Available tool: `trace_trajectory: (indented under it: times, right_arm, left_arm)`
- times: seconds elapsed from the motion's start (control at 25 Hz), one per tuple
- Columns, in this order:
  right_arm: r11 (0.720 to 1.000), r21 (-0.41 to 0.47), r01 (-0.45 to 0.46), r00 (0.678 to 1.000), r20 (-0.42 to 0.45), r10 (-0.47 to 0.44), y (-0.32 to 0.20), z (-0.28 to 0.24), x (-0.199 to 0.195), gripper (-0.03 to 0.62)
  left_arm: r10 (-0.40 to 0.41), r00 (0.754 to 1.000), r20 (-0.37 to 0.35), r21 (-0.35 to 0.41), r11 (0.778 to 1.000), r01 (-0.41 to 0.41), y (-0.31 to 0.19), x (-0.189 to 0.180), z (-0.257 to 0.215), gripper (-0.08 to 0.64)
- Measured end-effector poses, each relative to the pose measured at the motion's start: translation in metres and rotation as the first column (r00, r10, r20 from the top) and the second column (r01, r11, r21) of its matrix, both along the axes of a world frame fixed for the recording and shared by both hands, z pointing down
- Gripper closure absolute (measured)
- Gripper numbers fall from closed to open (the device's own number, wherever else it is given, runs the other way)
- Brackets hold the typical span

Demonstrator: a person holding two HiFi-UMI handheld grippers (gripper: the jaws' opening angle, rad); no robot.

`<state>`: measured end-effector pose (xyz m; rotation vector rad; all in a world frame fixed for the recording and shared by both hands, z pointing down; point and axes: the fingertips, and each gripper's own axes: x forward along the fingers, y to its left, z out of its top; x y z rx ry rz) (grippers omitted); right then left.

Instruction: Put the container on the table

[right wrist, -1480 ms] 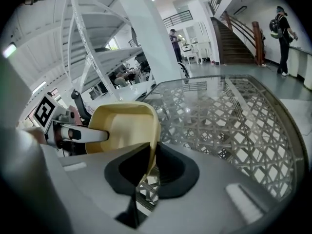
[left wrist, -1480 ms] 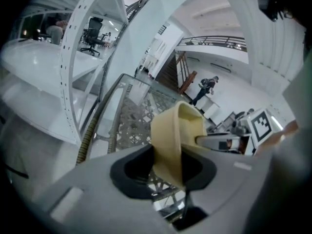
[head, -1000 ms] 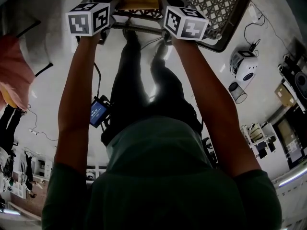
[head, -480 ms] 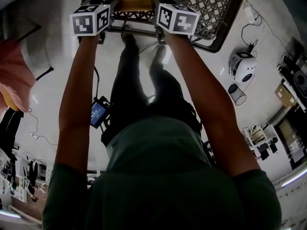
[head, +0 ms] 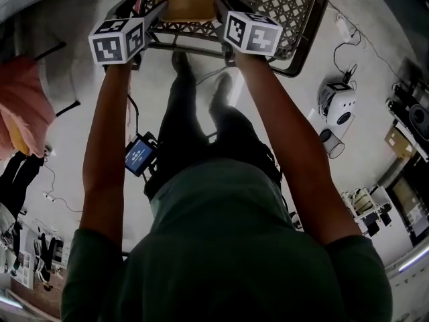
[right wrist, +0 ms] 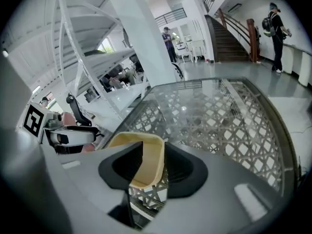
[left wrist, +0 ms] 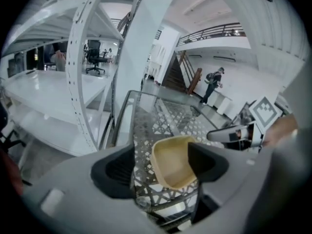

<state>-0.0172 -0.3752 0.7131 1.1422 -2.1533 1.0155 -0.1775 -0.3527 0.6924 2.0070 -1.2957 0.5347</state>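
Left gripper (left wrist: 161,160) and right gripper (right wrist: 153,165) have risen, jaws just opening, holding nothing; container (head: 189,2) sits on the table (head: 295,5) between them.

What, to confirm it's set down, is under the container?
The container rests on the lattice table. The patch of table right beneath its base is covered by the container itself.

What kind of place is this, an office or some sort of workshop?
Probably a large open lab or shared workspace in a bright white hall: a brown-railed staircase climbs at the back, tall white metal racks fill one side, and a black office chair stands by long white desks.
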Motion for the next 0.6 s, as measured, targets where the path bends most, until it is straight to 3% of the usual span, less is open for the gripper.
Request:
trace_trajectory:
  times: [0.16,0.24,0.32,0.36,0.44,0.6]
  right_arm:
    - [0.992,0.124,0.030,0.995,0.091,-0.041,0.003,-0.085,-0.011,0.491]
    - [0.977,0.208,0.056,0.984,0.154,-0.089,0.009,-0.141,-0.018,0.581]
    - [0.950,0.301,0.083,0.964,0.216,-0.153,0.018,-0.201,-0.024,0.589]
    - [0.932,0.350,0.096,0.952,0.242,-0.189,0.025,-0.230,-0.026,0.589]
    - [0.882,0.456,0.121,0.924,0.274,-0.268,0.042,-0.289,-0.028,0.589]
    - [0.740,0.648,0.181,0.876,0.236,-0.420,0.096,-0.395,-0.027,0.589]
  left_arm:
    - [-0.004,1.000,-0.022,0.132,0.991,0.007,0.011,-0.008,-0.087,0.301]
    - [0.000,1.000,-0.031,0.216,0.976,0.007,0.020,-0.009,-0.139,0.385]
    - [0.011,0.999,-0.032,0.302,0.953,-0.001,0.030,-0.008,-0.191,0.494]
    - [0.018,0.999,-0.033,0.341,0.940,-0.005,0.037,-0.007,-0.215,0.552]
    - [0.040,0.998,-0.038,0.410,0.912,-0.021,0.052,-0.002,-0.261,0.560]
    - [0.073,0.997,-0.009,0.519,0.853,-0.058,0.096,0.007,-0.346,0.560]
